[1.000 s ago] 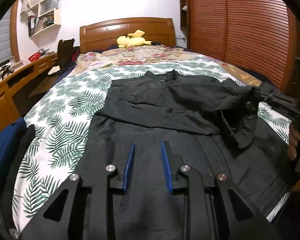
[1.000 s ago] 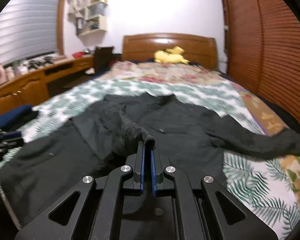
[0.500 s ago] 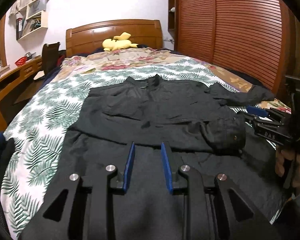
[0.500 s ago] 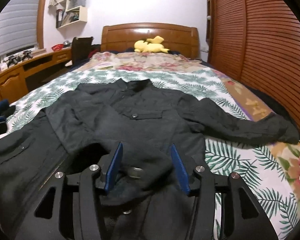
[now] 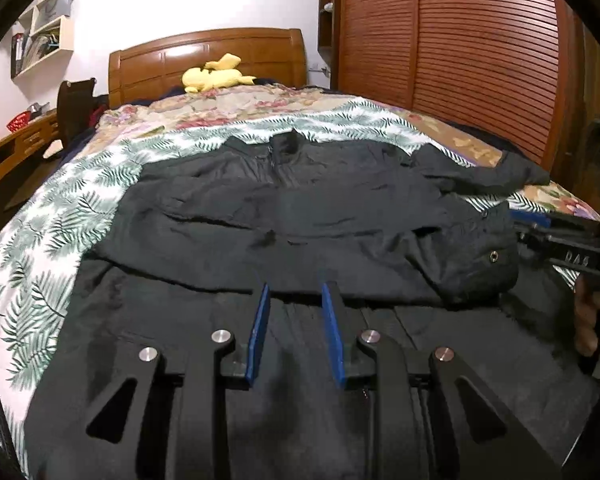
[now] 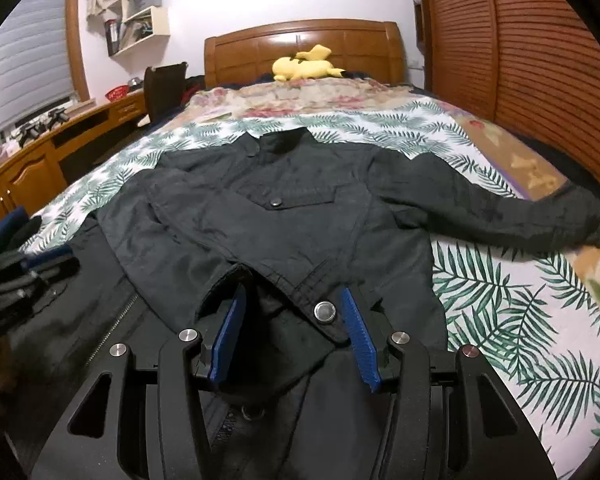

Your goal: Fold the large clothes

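Observation:
A large black jacket [image 5: 300, 208] lies spread on the bed, collar towards the headboard; it also shows in the right wrist view [image 6: 284, 216]. One sleeve is folded across its chest, its cuff [image 6: 292, 300] with a metal snap lying between my right gripper's open jaws. The other sleeve [image 6: 500, 216] stretches out to the right. My right gripper [image 6: 292, 300] is open and holds nothing. My left gripper [image 5: 294, 292] is open and empty above the jacket's lower part. The right gripper [image 5: 560, 240] also shows at the right edge of the left wrist view.
The bed has a palm-leaf sheet [image 6: 520, 300] and a floral cover [image 5: 228, 108]. A yellow plush toy [image 6: 304, 66] lies by the wooden headboard [image 5: 204, 60]. A wooden desk [image 6: 40, 152] runs along the left. Slatted wardrobe doors [image 5: 460, 52] stand on the right.
My right gripper carried the sleeve across the jacket, opened and let the cuff drop on the jacket front. The left gripper stayed open and shifted slightly over the jacket's lower part.

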The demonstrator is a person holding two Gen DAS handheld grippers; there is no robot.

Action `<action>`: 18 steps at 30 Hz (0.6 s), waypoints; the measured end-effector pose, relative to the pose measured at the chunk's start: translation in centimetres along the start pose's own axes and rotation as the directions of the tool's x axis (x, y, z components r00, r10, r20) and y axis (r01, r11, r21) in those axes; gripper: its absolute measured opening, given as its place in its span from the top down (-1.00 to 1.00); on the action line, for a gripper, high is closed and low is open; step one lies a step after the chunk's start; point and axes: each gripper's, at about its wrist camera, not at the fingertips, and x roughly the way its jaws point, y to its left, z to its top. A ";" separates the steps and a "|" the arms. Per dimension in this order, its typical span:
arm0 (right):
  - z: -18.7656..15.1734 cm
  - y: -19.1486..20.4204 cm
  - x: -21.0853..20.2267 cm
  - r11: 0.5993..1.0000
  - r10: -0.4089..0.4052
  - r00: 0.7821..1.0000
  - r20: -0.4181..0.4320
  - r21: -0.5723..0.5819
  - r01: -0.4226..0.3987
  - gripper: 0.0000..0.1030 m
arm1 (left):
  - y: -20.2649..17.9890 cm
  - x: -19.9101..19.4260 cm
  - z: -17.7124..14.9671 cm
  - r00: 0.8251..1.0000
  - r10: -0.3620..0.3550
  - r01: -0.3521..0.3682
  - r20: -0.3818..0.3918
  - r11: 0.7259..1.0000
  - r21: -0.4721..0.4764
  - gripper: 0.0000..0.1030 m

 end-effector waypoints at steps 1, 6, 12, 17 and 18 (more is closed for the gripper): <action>0.0 0.0 -0.1 1.000 -0.001 1.000 0.003 0.000 0.001 0.01 | 0.0 0.1 -0.2 1.000 -0.003 0.003 -0.001 1.000 0.000 0.52; 0.2 0.2 -1.0 0.999 -0.021 0.999 0.032 -0.032 0.022 0.01 | -0.1 0.3 -0.8 1.000 -0.002 0.002 0.004 1.000 0.000 0.52; 1.0 1.4 -3.2 0.995 -0.044 0.993 0.109 -0.089 0.054 0.01 | 0.1 0.4 -1.1 1.000 0.000 0.000 0.004 1.000 -0.016 0.52; 1.3 2.6 -4.1 0.993 -0.002 0.990 0.140 -0.114 0.018 0.01 | 0.2 0.7 -1.1 1.000 0.000 0.000 -0.004 1.000 -0.025 0.52; 1.4 2.9 -3.9 0.992 0.007 0.991 0.134 -0.122 0.010 0.01 | 0.2 0.8 -1.0 1.000 0.001 -0.001 -0.005 1.000 -0.025 0.52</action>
